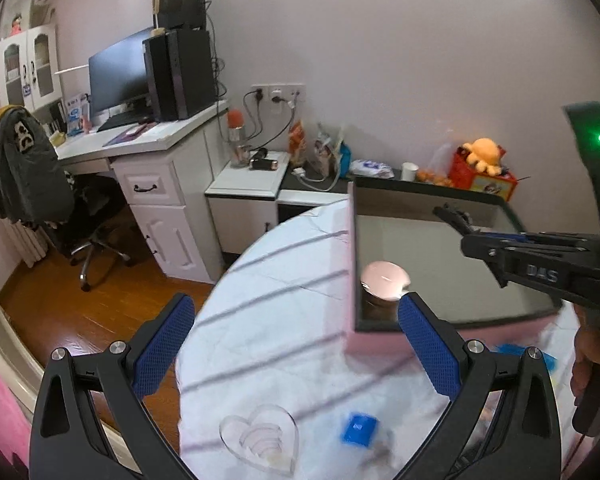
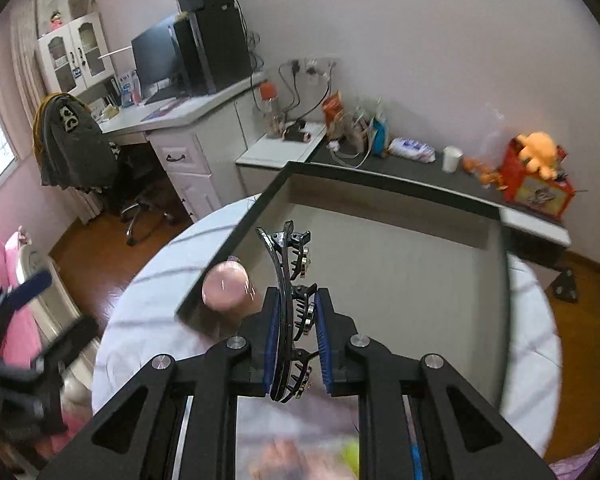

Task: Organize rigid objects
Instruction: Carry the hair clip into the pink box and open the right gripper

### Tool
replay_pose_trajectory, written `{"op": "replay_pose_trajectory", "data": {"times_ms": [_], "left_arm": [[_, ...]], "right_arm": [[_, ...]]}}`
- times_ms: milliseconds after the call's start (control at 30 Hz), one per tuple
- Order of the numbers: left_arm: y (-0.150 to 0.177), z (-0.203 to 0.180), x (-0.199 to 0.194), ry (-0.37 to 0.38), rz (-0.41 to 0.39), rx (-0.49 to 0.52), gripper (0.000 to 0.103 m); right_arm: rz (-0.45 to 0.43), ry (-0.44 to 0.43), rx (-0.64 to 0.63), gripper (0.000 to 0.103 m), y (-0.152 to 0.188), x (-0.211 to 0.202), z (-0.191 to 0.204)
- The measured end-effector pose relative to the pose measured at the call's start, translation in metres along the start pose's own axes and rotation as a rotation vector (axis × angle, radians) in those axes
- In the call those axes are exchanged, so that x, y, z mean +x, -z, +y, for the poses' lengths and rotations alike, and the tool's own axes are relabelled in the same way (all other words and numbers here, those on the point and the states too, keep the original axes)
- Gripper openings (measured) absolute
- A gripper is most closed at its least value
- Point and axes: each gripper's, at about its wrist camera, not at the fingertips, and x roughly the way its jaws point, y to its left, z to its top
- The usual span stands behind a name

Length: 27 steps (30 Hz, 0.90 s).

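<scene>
In the right wrist view the right gripper sits at lower centre, its blue pads closed tight on a black hair clip with metal-studded teeth; the clip runs lengthwise between the pads and sticks out beyond them, above the near part of the box interior. The box, black-rimmed with a pale grey inside, fills the middle of that frame and rests on a round table covered in a white cloth with dark stripes. Inside the box, in its near left corner at centre left of the frame, stands a small jar with a pale pink lid; nothing else can be made out in the box.

In the left wrist view the left gripper spreads wide at the bottom, holding nothing, its fingers above the cloth in front of the box's pink outer wall. On the cloth at the lower edge lie a clear heart-shaped dish and, just to its right, a small blue block. The right gripper enters from the right edge over the box.
</scene>
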Motion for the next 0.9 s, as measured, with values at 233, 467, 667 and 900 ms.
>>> {"op": "replay_pose_trajectory", "data": {"times_ms": [233,467,667,900], "left_arm": [[-0.008,0.011,0.046,0.001,0.055,0.008,0.103],[-0.013,0.015,0.063,0.021,0.072,0.033,0.103],[-0.014,0.011,0.073,0.042,0.086,0.048,0.103],[-0.010,0.010,0.069,0.046,0.086,0.056,0.103]], "right_arm": [[0.147,-0.020,0.058,0.017,-0.028,0.087,-0.008],[0.224,-0.022,0.110,0.017,-0.038,0.126,-0.013],[0.244,-0.016,0.158,0.017,-0.043,0.140,-0.014],[0.257,-0.075,0.209,0.024,-0.043,0.142,-0.006]]}}
